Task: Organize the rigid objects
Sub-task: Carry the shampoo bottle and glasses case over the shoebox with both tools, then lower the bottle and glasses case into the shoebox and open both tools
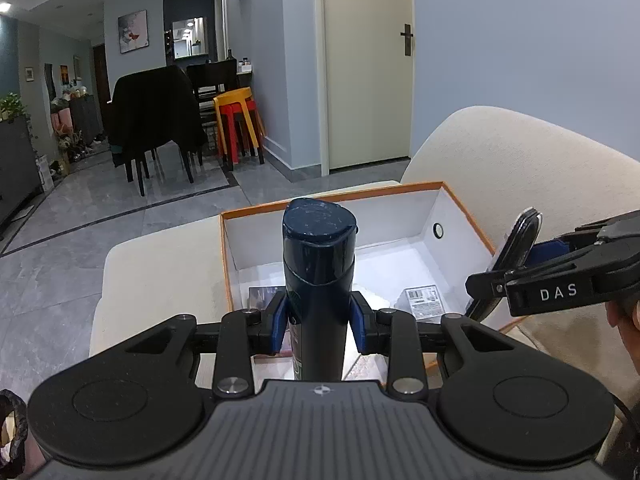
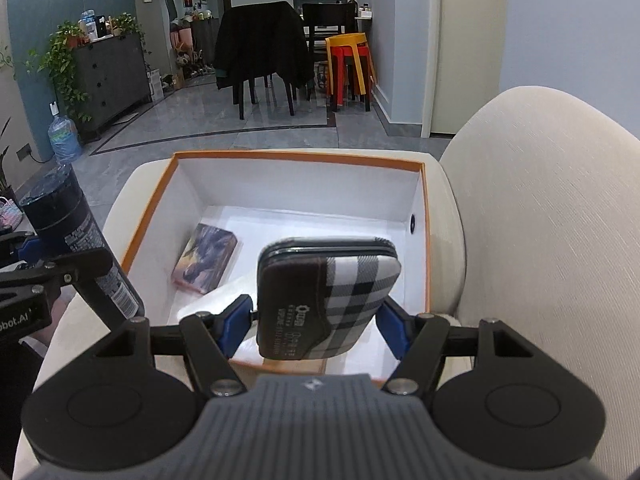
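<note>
Your left claw (image 1: 320, 320) in the left wrist view is clamped on a dark bottle (image 1: 319, 264) standing upright over the near edge of an orange-rimmed box (image 1: 466, 210) that sits on a cream sofa (image 1: 520, 160), while your right claw (image 1: 520, 276) comes in from the right with a case (image 1: 518, 242). Seen from the right wrist, your right claw (image 2: 316, 326) is clamped on the plaid case (image 2: 332, 300) above the box (image 2: 296, 157), where a small book (image 2: 204, 258) lies on the white floor, and the bottle (image 2: 80, 248) hangs at the left in your left claw (image 2: 48, 258).
</note>
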`<state>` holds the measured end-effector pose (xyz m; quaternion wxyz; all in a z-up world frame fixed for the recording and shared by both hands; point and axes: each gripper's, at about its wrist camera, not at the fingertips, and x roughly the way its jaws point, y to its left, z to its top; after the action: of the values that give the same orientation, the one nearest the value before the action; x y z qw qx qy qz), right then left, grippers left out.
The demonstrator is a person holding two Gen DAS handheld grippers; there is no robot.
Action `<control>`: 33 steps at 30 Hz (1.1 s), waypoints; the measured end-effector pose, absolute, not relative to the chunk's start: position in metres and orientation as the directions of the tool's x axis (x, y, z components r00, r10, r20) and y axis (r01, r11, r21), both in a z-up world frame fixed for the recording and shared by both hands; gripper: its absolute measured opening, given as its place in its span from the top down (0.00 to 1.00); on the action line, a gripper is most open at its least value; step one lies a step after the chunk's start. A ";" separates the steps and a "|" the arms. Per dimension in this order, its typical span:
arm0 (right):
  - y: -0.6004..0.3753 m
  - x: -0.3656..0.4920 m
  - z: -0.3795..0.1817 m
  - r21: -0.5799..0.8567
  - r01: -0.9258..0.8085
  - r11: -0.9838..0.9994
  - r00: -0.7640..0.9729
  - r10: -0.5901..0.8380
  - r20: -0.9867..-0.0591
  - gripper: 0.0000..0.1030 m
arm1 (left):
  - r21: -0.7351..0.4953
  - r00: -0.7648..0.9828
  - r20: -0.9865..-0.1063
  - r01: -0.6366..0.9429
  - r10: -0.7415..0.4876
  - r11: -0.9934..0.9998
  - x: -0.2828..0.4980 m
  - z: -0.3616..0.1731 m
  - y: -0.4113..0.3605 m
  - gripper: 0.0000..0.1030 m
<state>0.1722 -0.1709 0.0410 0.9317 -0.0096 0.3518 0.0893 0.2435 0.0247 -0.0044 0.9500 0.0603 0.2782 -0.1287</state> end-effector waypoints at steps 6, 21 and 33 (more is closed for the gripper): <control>-0.172 0.191 0.031 0.041 -0.158 0.987 0.723 0.144 -0.676 0.35 | 0.045 0.797 -0.566 0.284 -0.210 0.958 0.256 -0.011 0.023 0.65; -0.173 0.230 -0.009 -0.021 -0.123 0.992 0.635 0.063 -0.770 0.35 | 0.061 0.740 -0.644 0.304 -0.196 0.951 0.296 -0.037 0.006 0.65; -0.168 0.250 -0.033 -0.077 -0.164 0.983 0.571 0.031 -0.820 0.35 | 0.184 0.735 -0.670 0.299 -0.103 0.936 0.332 -0.051 -0.016 0.65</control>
<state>0.2503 -0.1675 -0.0326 0.8834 -0.0721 0.4598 0.0553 0.3318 -0.0161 -0.0515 0.9208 0.1411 0.3469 -0.1094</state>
